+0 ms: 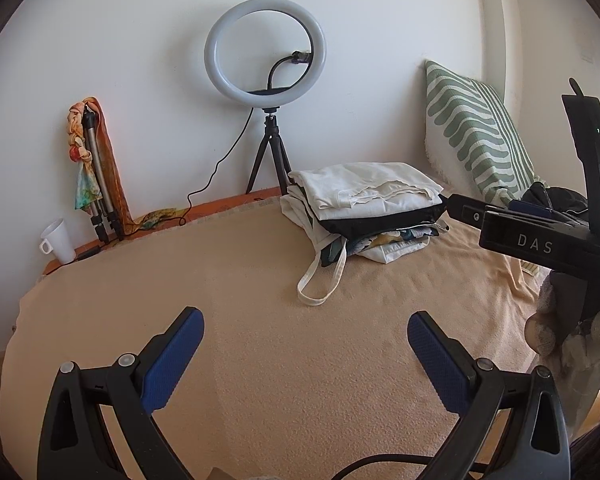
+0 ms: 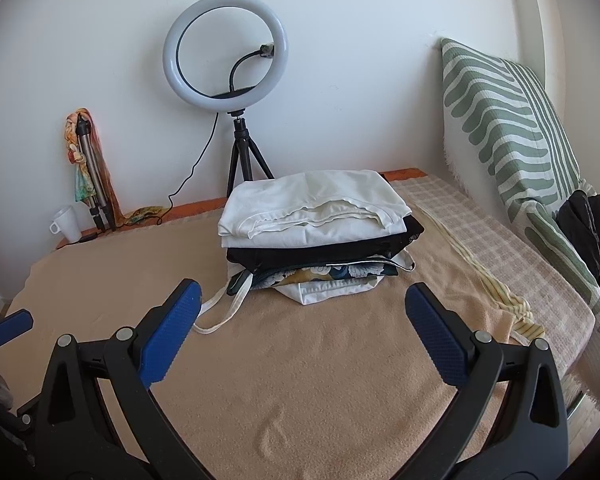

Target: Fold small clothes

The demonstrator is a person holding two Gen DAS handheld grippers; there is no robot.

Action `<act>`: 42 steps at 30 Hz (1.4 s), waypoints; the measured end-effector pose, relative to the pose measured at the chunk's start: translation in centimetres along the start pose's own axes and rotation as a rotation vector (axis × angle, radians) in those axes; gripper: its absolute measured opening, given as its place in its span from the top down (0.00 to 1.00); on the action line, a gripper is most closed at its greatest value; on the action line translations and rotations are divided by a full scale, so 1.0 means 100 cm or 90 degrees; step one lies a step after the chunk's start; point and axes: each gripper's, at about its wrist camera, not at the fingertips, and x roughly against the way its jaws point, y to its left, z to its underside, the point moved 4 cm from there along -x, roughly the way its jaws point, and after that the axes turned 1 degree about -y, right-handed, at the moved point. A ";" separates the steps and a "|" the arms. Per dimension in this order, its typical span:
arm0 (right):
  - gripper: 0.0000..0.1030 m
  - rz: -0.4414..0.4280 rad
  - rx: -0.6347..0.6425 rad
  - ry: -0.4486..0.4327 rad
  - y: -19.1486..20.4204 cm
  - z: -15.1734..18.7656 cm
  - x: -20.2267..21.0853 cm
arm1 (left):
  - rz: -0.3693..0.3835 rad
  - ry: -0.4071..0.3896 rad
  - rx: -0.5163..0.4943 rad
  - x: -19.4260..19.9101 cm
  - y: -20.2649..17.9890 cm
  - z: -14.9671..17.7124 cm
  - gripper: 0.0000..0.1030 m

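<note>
A stack of folded clothes sits on the peach blanket: a white garment on top, a black one under it, a patterned one and a white tote with loose straps at the bottom. My left gripper is open and empty above the bare blanket, short of the stack. My right gripper is open and empty just in front of the stack. The right gripper's body shows at the right edge of the left wrist view.
A ring light on a tripod stands behind the stack at the wall. A white cup and a folded tripod with scarves are at back left. A green striped pillow and dark clothing lie at right.
</note>
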 end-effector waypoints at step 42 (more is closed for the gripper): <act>0.00 -0.003 -0.038 0.013 -0.006 0.005 -0.002 | 0.001 -0.012 -0.004 0.005 -0.004 -0.007 0.00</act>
